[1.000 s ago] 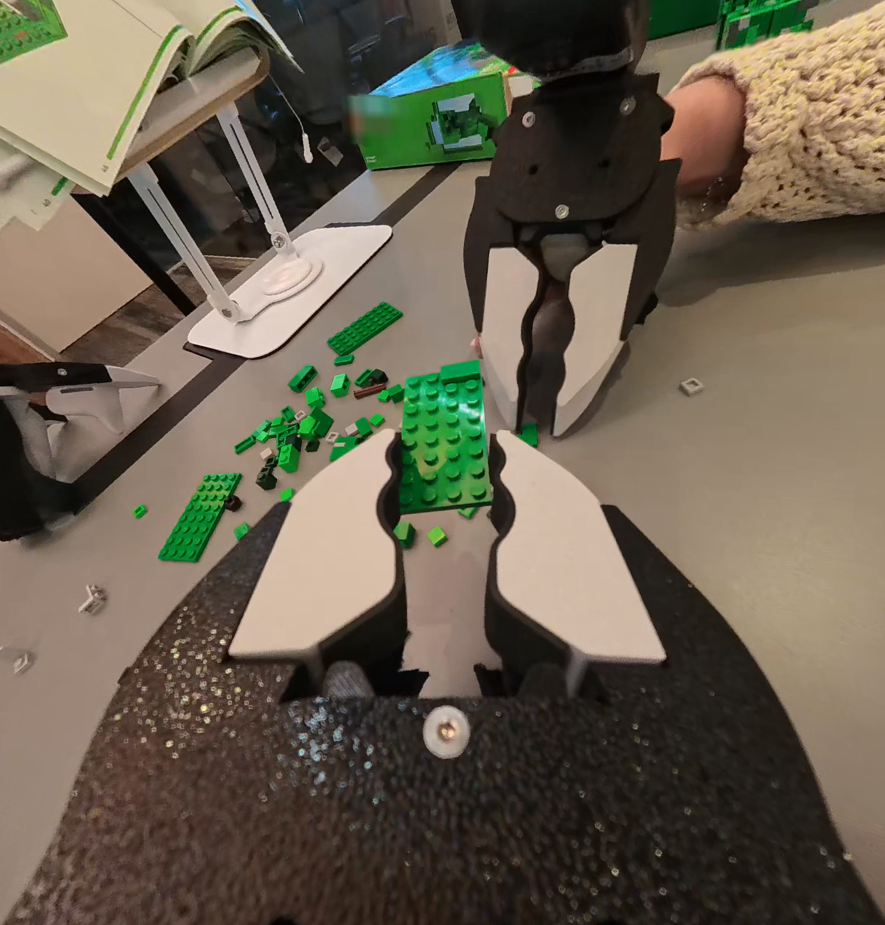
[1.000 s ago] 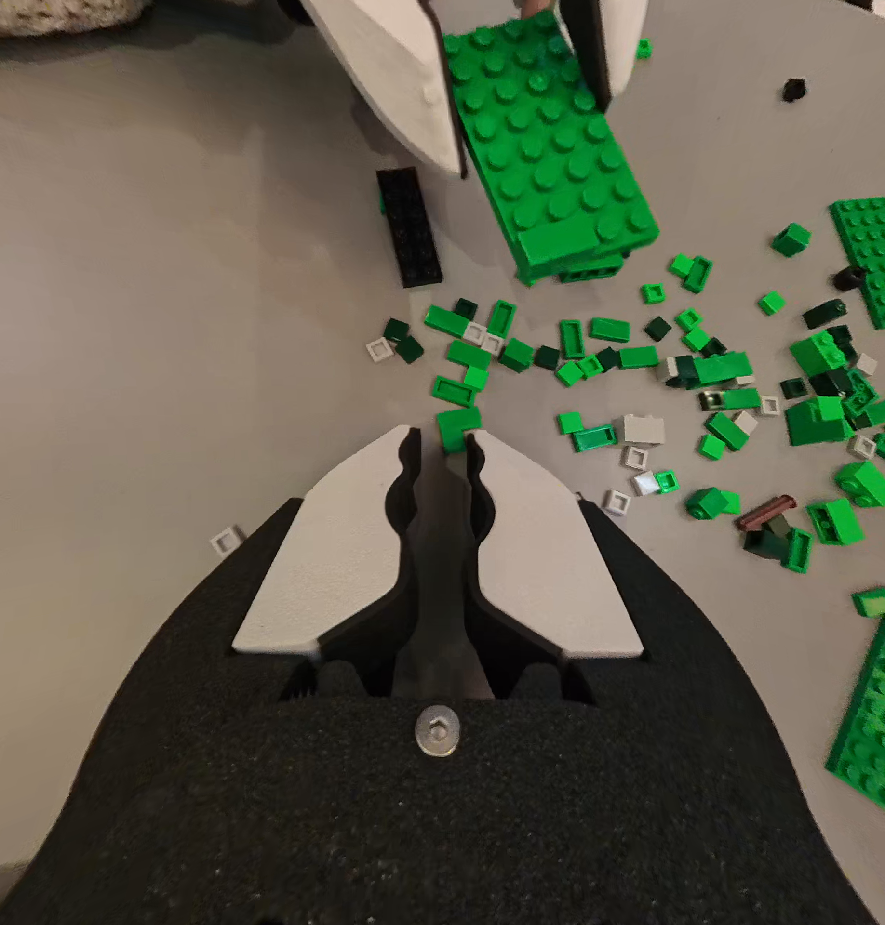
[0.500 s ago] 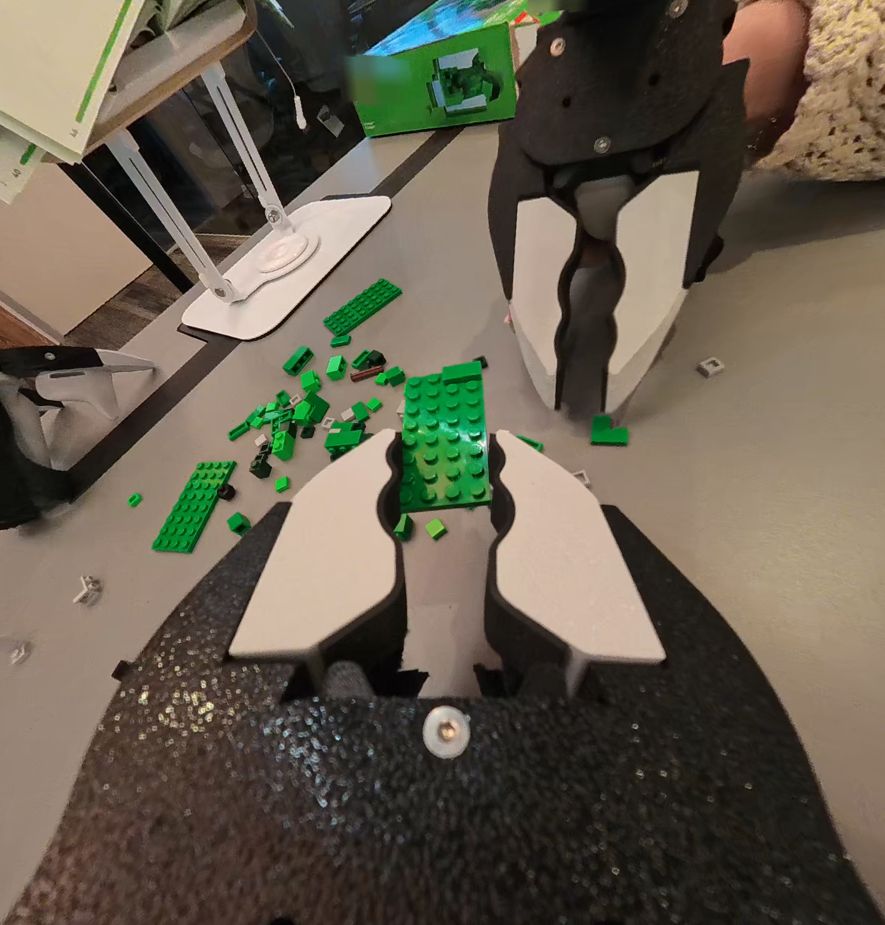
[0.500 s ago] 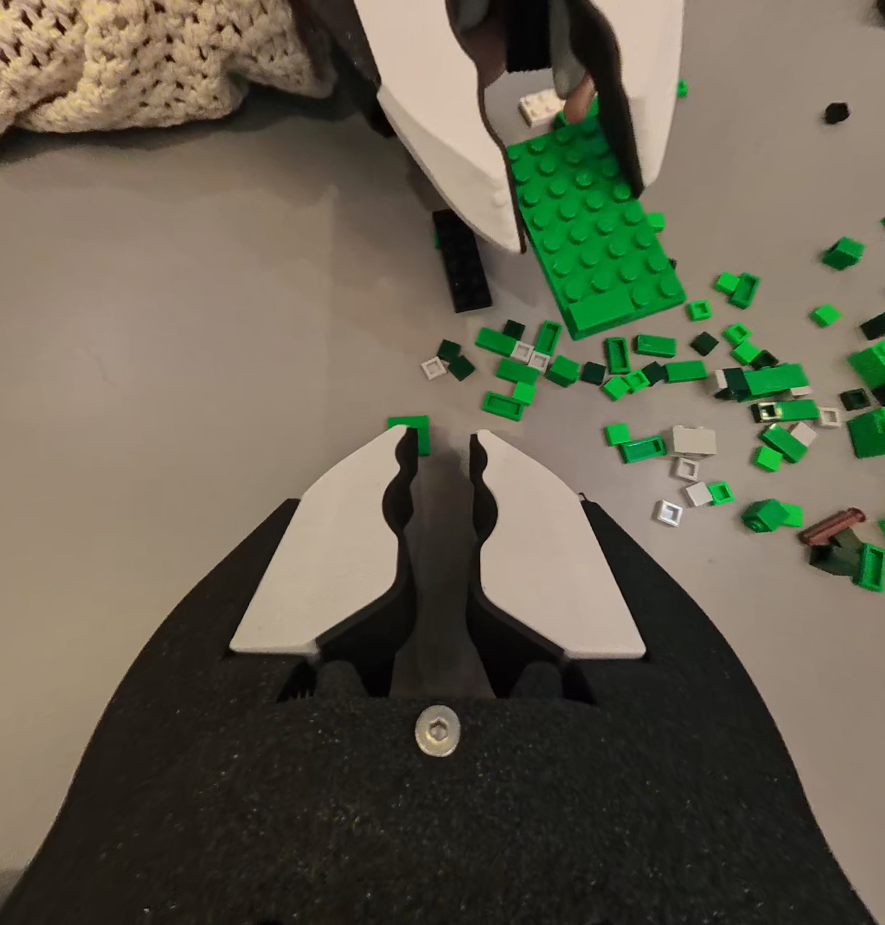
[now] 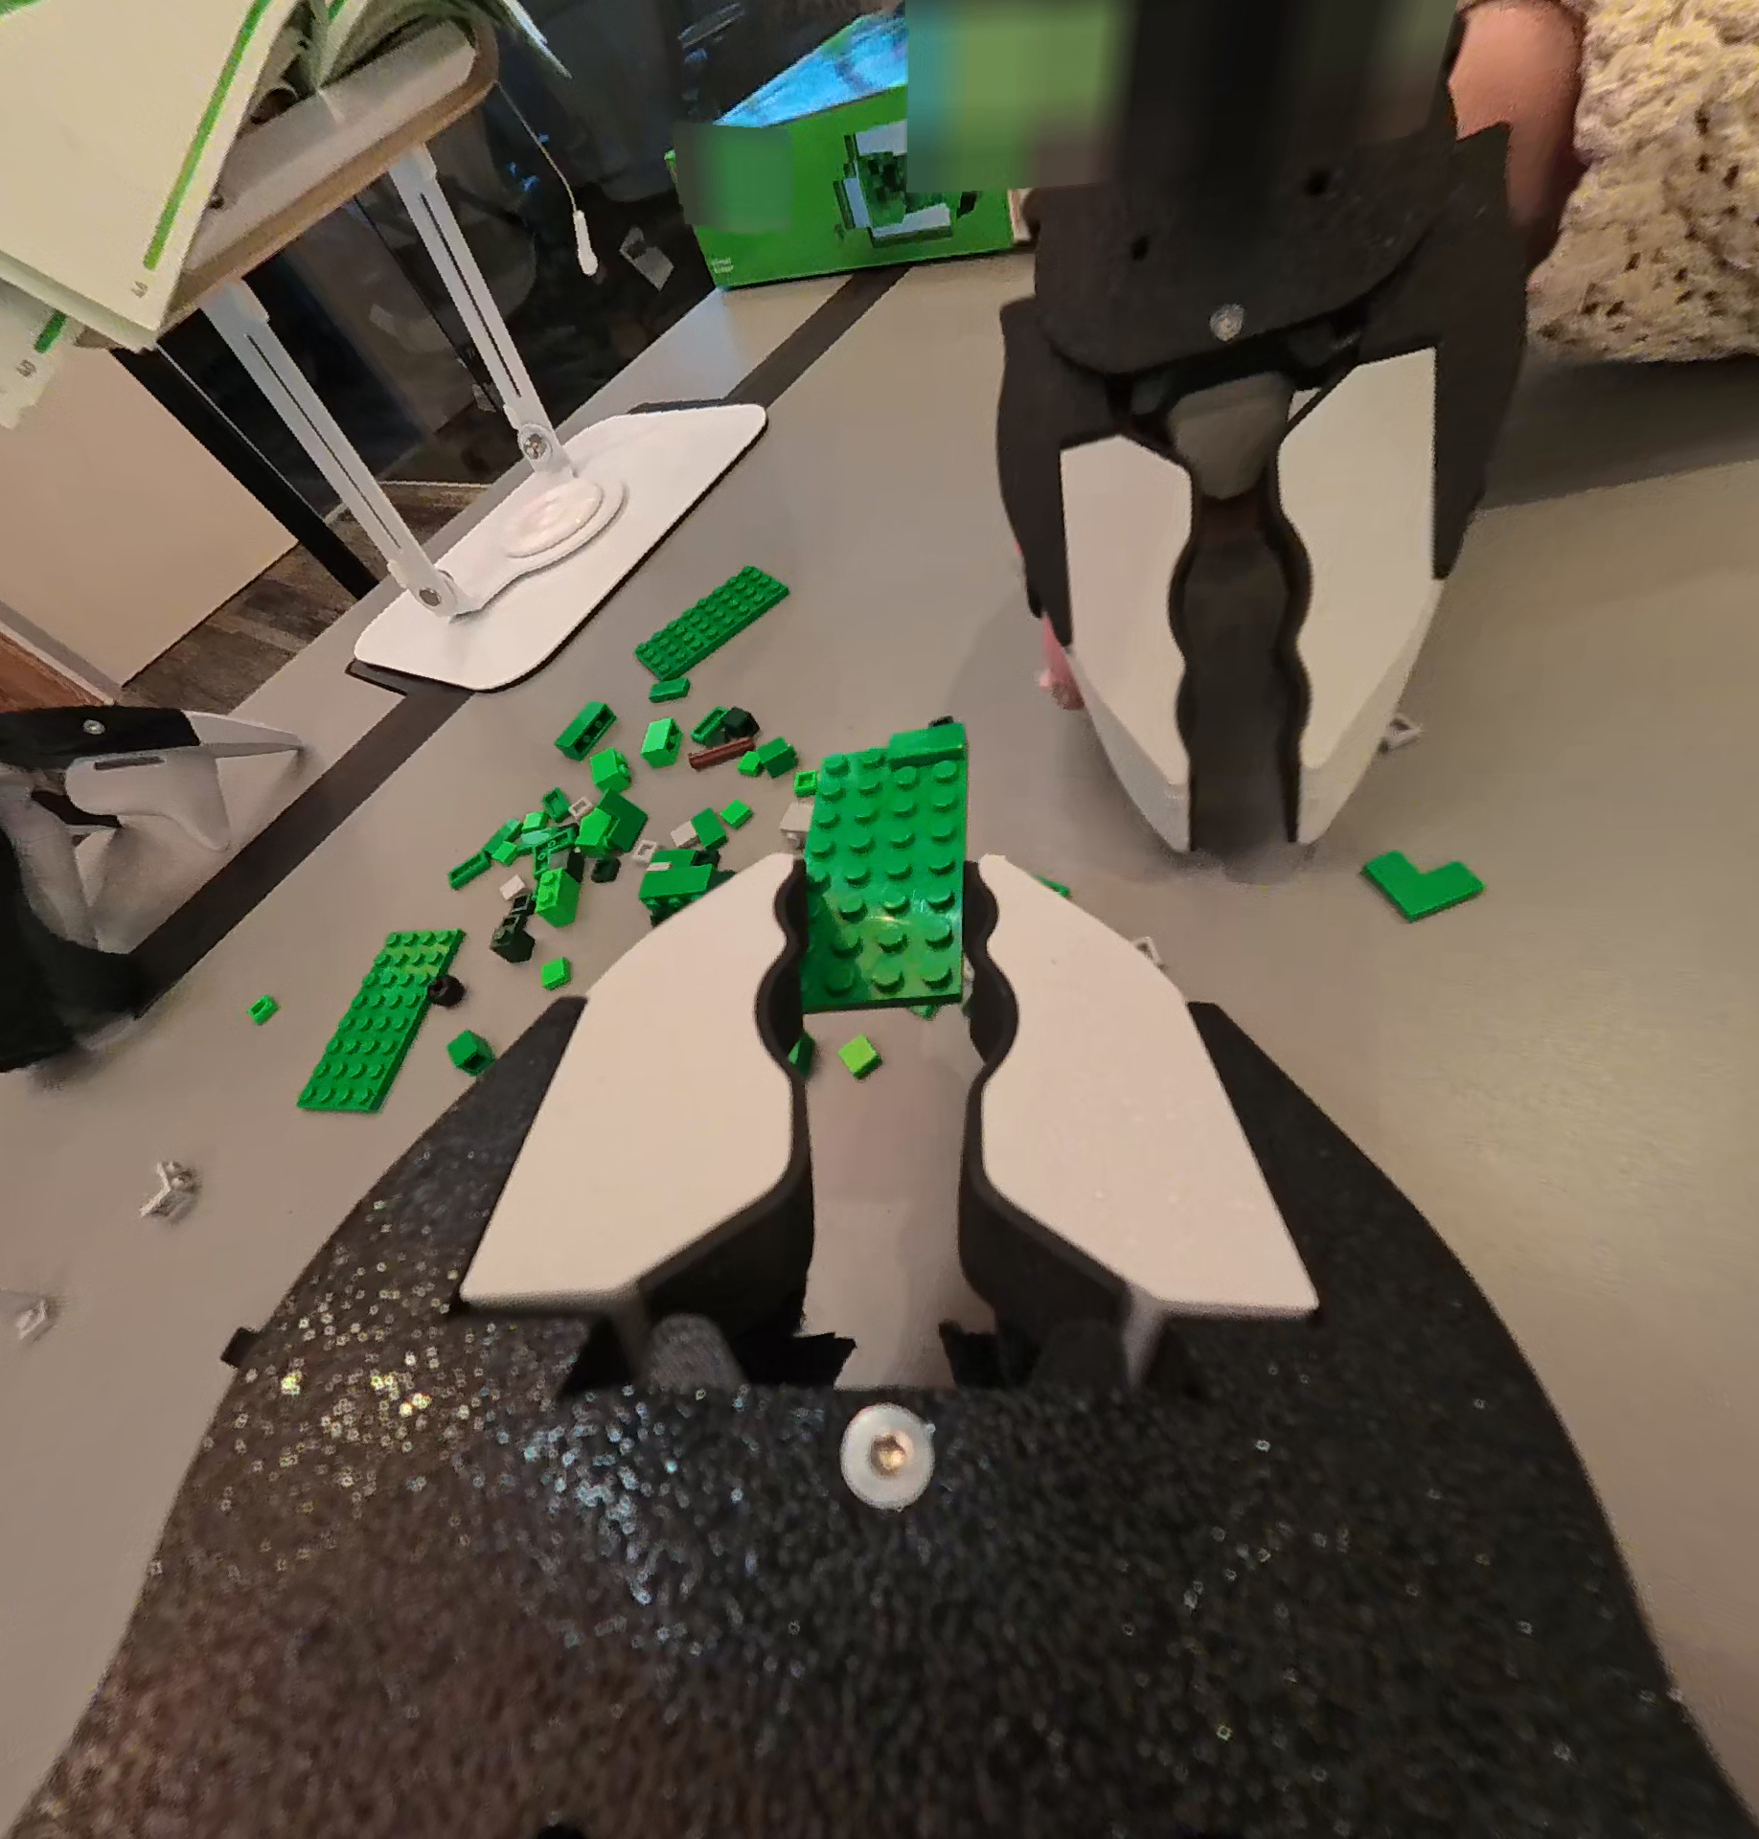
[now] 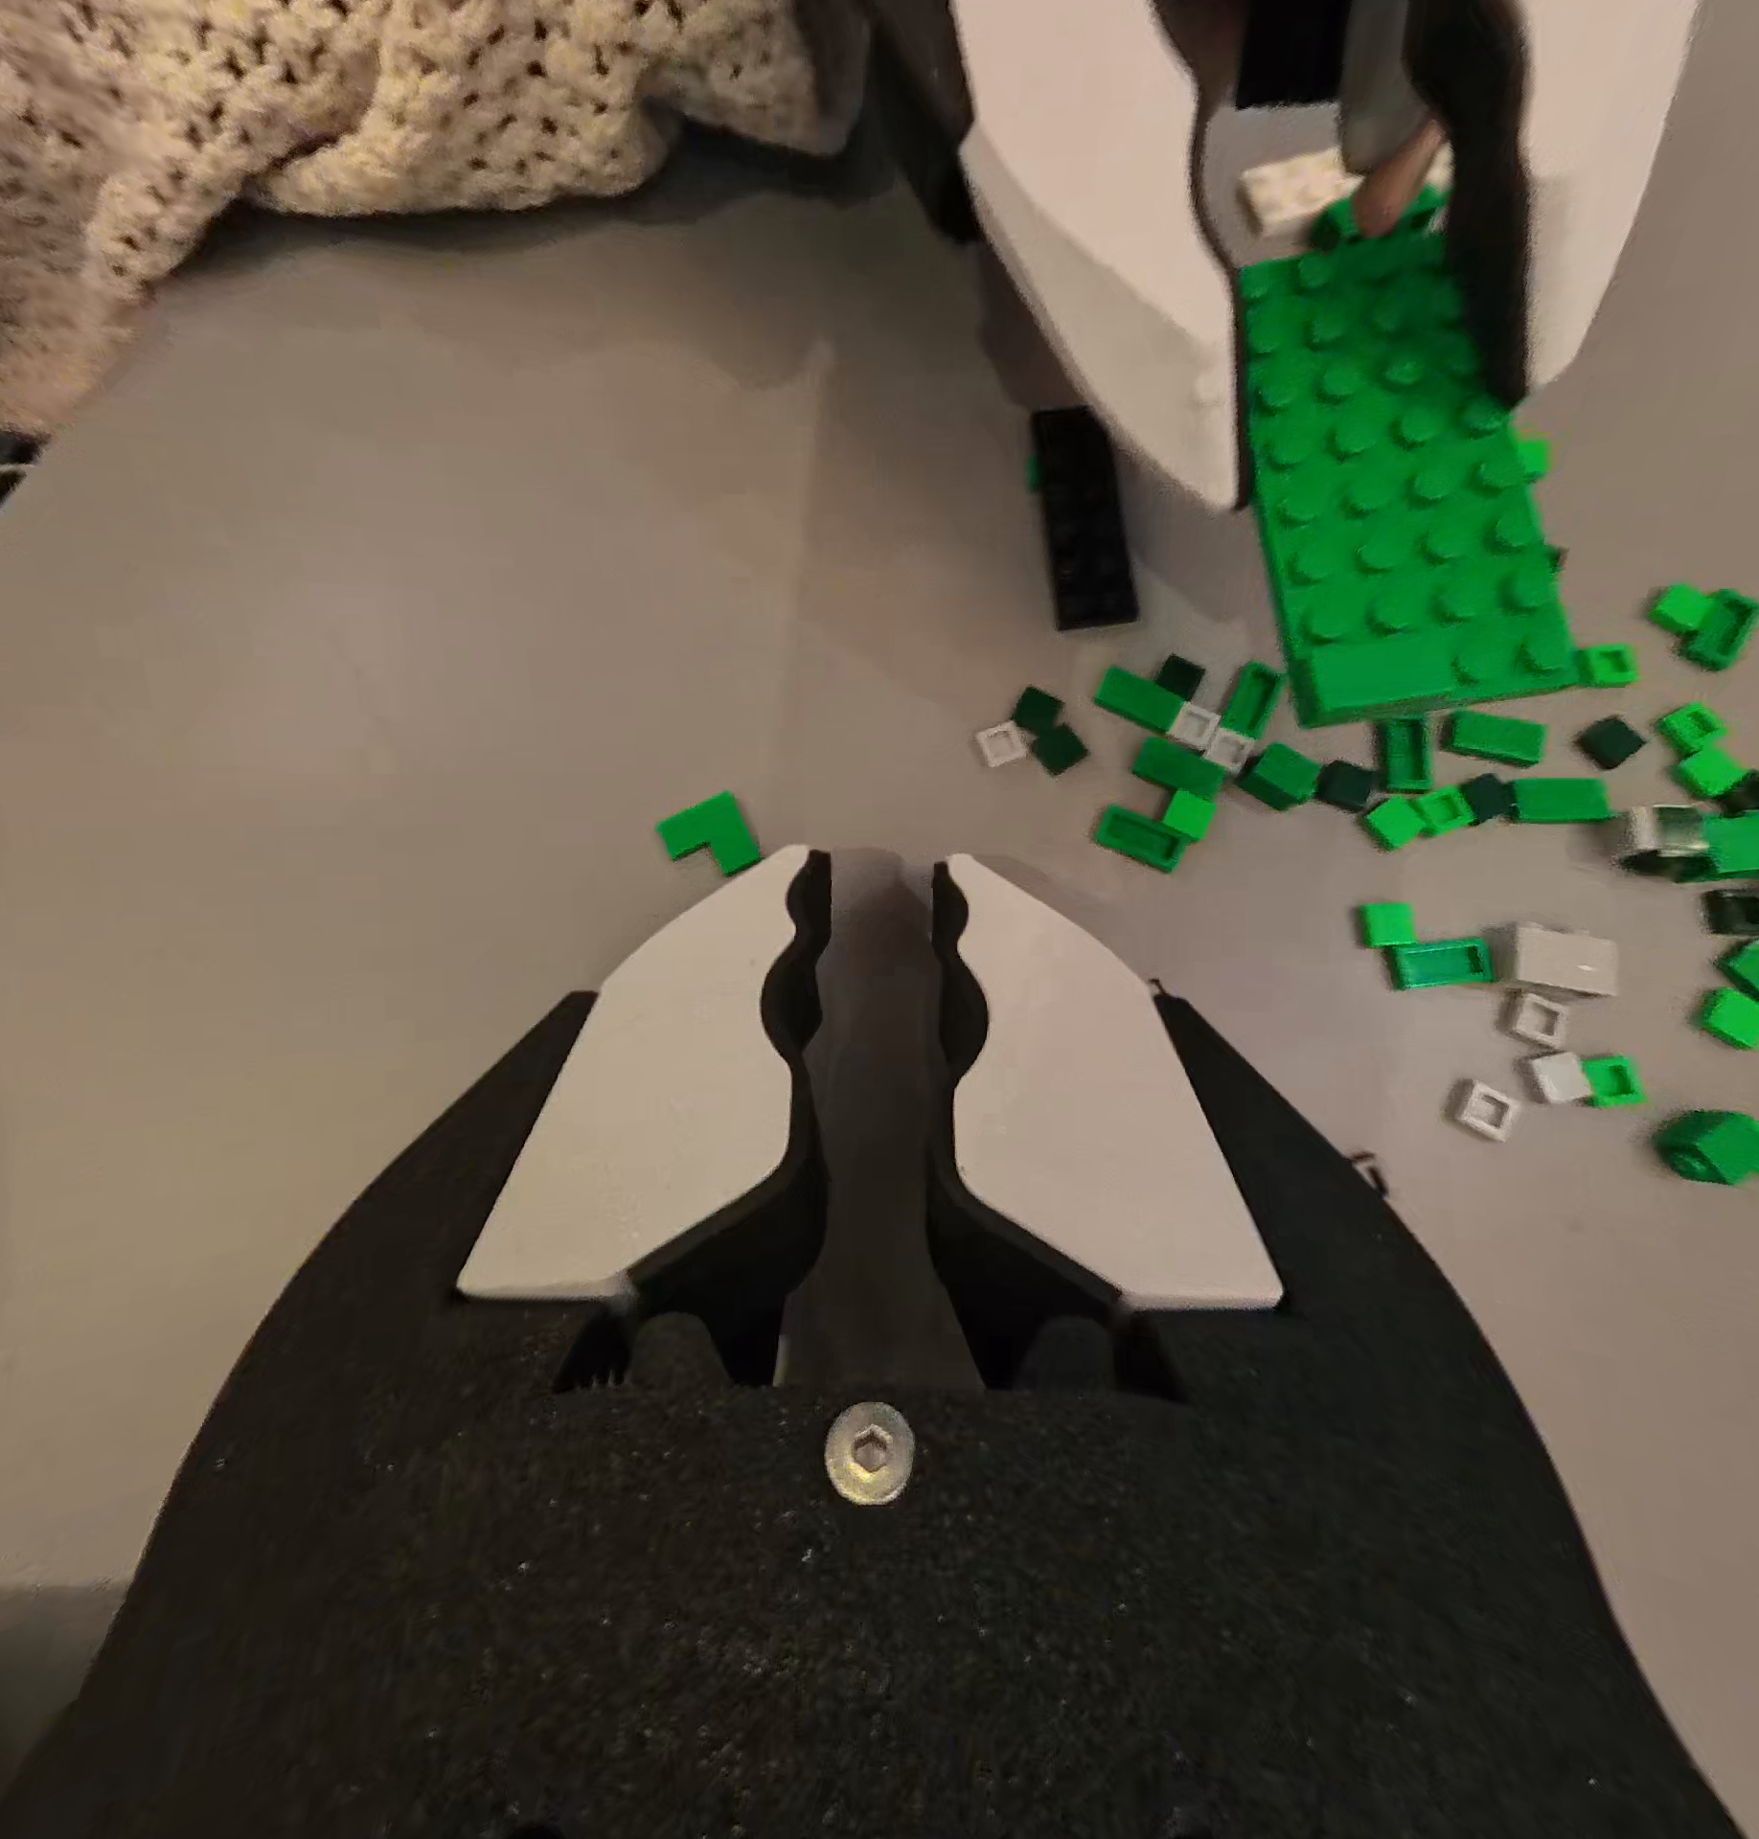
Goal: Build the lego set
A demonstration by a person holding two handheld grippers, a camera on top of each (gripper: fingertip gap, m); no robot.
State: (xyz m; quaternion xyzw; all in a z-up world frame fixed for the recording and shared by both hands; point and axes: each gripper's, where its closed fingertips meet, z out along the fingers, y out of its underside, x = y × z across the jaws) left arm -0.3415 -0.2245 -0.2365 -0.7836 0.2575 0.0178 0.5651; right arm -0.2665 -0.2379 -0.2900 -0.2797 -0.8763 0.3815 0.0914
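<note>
Left wrist view: the left gripper [image 5: 880,911] still clasps the near end of the bright green studded rectangular plate [image 5: 885,876], tilted over the grey counter [image 5: 1453,1144]. The right gripper [image 5: 1239,836] has lifted off the small green L-shaped flat piece [image 5: 1421,882].

Right wrist view: its jaws stand slightly parted and empty; that piece [image 6: 708,833] lies just beside the tip, released. Judgement: a re-grasp is needed.

Left gripper [image 5: 885,876]: low over the table, fingers clamped on the sides of the green plate [image 5: 885,876].
Right gripper [image 6: 880,866]: tips down, fingers slightly parted, holding nothing.
</note>
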